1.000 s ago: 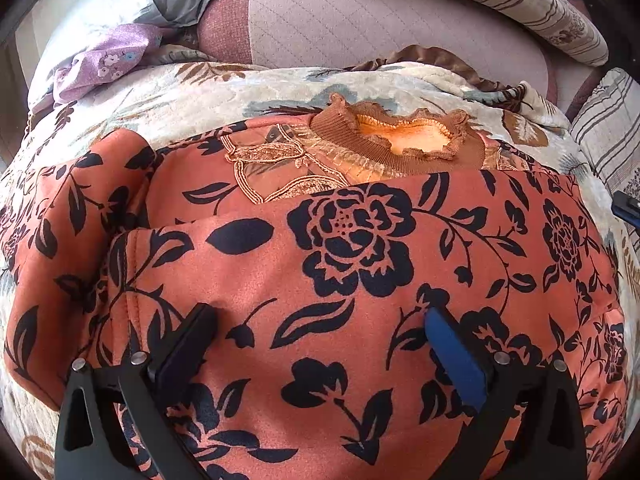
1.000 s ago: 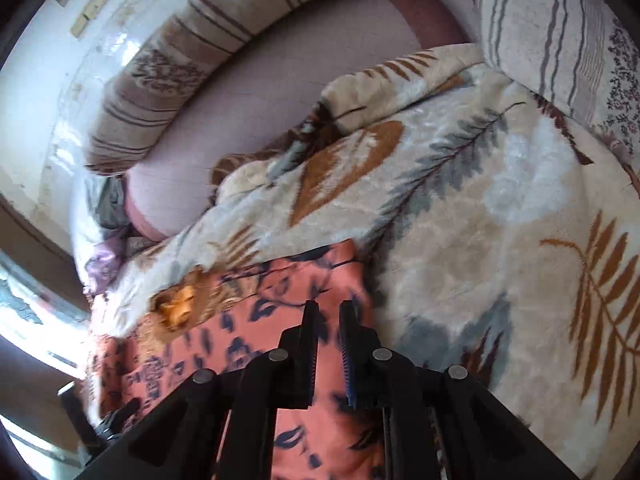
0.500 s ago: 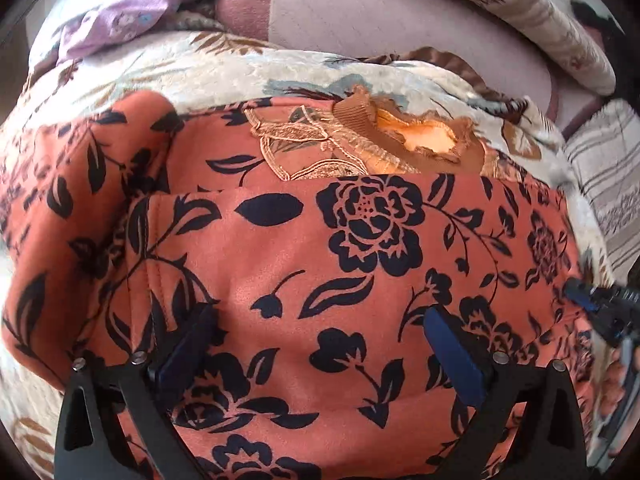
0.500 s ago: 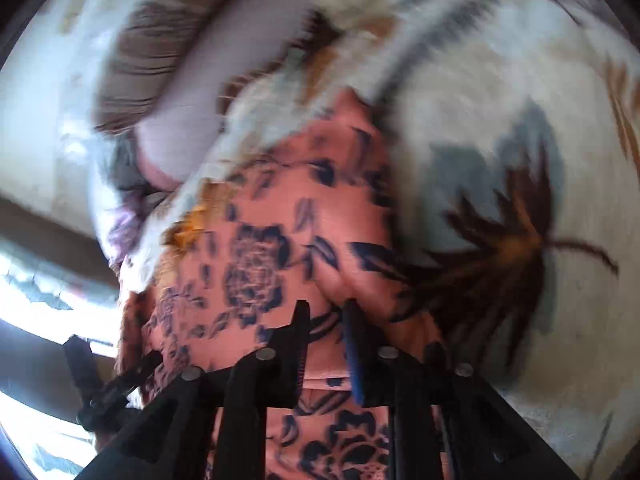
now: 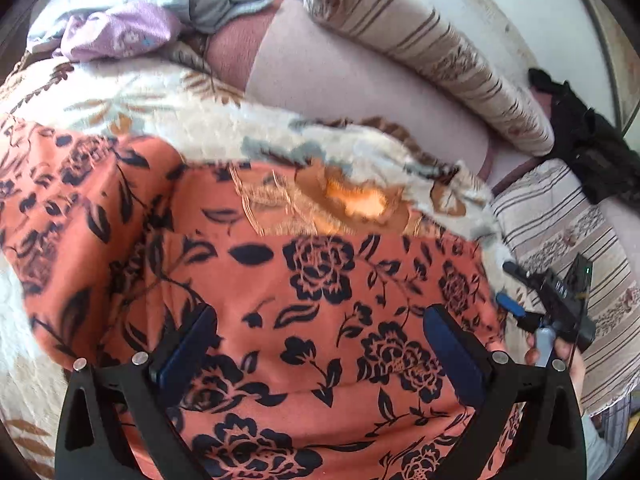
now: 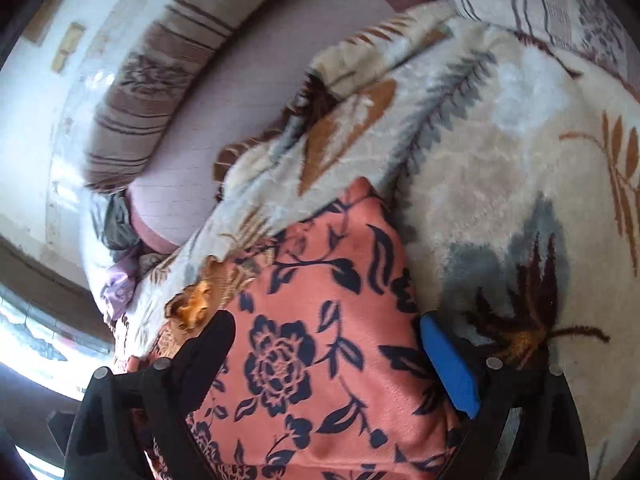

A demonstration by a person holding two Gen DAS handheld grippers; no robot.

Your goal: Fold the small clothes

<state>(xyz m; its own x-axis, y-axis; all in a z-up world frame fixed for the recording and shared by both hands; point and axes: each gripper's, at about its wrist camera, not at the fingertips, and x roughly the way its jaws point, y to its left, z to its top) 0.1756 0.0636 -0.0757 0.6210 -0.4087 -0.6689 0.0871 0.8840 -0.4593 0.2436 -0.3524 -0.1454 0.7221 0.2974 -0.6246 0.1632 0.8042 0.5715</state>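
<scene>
Orange floral garment [image 5: 320,300] spread on a leaf-patterned blanket [image 5: 160,108], bottom half folded up over the chest, embroidered collar [image 5: 352,200] left bare toward 12 o'clock. Left gripper [image 5: 316,344] poised over the folded panel with jaws wide, nothing pinched between them, dark pads at 7 and 5 o'clock of the left wrist view.

Seen only from the left wrist: right gripper [image 5: 516,292] at 3 o'clock by the garment's side edge, jaws apart, with fingers of the person's hand [image 5: 560,356] wrapped on its handle; a lilac floral cloth [image 5: 116,36] and a grey cloth [image 5: 224,4] heaped at 11 o'clock; a sleeve [image 5: 76,208] of the garment folded in at 9 o'clock; a black item [image 5: 592,148] at 2 o'clock, too dark to identify.

Seen only from the right wrist: right gripper [image 6: 324,368] close up, jaws just opened wide, folded corner of the orange floral garment [image 6: 320,340] lying between them but not pressed by either pad, blue pad [image 6: 450,364] at 4 o'clock beside the cloth's edge; a large brown leaf motif [image 6: 524,320] on the blanket at 3 o'clock; a bright window strip [image 6: 28,344] at 8 o'clock.

Common to both: striped bolster pillow [image 5: 432,48] at the far side against a mauve quilted bedspread [image 5: 340,80].
</scene>
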